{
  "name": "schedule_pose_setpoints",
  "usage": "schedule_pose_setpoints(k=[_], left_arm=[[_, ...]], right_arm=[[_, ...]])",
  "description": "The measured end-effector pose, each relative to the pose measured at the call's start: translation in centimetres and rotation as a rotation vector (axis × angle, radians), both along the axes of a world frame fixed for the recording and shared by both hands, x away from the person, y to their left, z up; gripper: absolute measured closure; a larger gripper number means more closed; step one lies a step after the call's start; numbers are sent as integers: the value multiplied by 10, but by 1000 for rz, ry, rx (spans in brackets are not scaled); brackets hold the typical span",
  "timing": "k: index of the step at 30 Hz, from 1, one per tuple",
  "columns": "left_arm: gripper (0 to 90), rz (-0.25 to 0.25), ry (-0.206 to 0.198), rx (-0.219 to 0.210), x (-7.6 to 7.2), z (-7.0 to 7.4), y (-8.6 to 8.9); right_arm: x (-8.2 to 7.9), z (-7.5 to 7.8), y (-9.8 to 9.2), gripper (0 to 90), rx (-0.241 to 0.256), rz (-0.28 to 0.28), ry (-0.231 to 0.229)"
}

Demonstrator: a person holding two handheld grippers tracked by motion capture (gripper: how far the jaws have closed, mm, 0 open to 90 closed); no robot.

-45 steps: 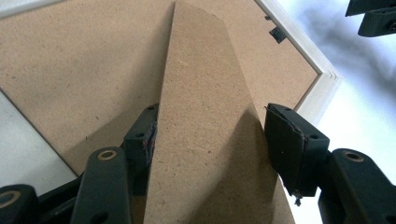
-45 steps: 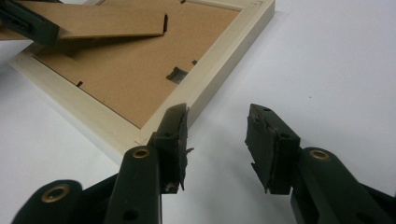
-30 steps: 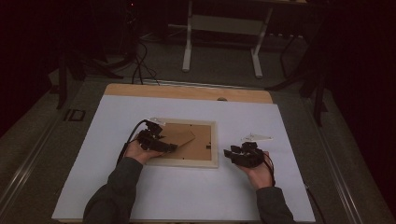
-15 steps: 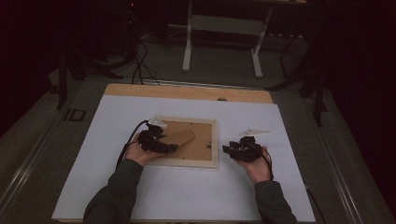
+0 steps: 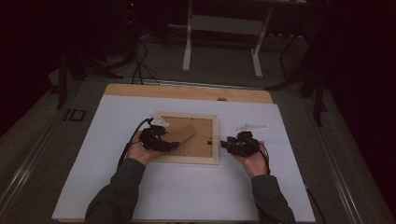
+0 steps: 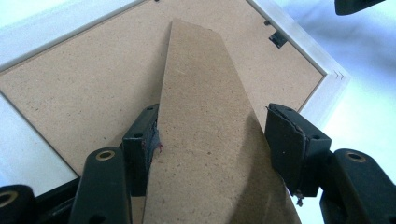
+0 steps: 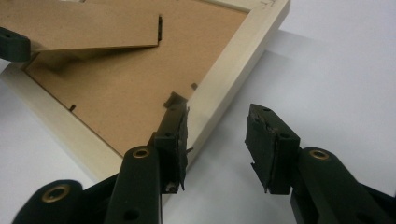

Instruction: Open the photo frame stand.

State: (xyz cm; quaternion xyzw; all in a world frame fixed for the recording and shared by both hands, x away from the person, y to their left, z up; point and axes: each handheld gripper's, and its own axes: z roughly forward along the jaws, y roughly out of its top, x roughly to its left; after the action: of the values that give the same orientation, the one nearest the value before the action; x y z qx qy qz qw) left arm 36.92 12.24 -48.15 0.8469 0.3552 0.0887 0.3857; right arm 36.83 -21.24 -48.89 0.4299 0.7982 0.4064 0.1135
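A pale wooden picture frame (image 5: 187, 160) lies face down on the white table, brown backing board (image 6: 70, 88) up. Its cardboard stand (image 5: 182, 135) is lifted off the backing. My left gripper (image 5: 170, 145) is at the frame's left side, and its jaws (image 6: 210, 135) hold the stand (image 6: 205, 140) by its two side edges. My right gripper (image 5: 224, 142) is open at the frame's right rail (image 7: 233, 70). One jaw of it (image 7: 217, 135) rests over the rail's inner edge by a small turn clip (image 7: 173, 99), the other over bare table.
The white sheet (image 5: 196, 196) covers the table, with a bare wooden strip (image 5: 187, 91) along the far edge. Beyond it, on the dark floor, are white desk legs (image 5: 189, 46) and cables (image 5: 140, 56). The right gripper's tip (image 6: 359, 4) shows beyond the frame's corner.
My right gripper has moved left and slightly forward, up to the frame's right rail. The left gripper has stayed at the stand.
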Motion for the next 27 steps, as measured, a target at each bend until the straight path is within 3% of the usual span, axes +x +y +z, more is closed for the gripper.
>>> schedule_pose_setpoints(k=[10, 15, 27], left_arm=[[413, 9, -83, 51, 2, 13, -7], [413, 17, -103, 58, 5, 14, -8], [412, -1, -208, 93, -9, 17, -11]], right_arm=[[11, 12, 7, 582, 1, 9, -18], [15, 18, 10, 583, -4, 13, -38], [32, 28, 13, 591, 22, -18, -44]])
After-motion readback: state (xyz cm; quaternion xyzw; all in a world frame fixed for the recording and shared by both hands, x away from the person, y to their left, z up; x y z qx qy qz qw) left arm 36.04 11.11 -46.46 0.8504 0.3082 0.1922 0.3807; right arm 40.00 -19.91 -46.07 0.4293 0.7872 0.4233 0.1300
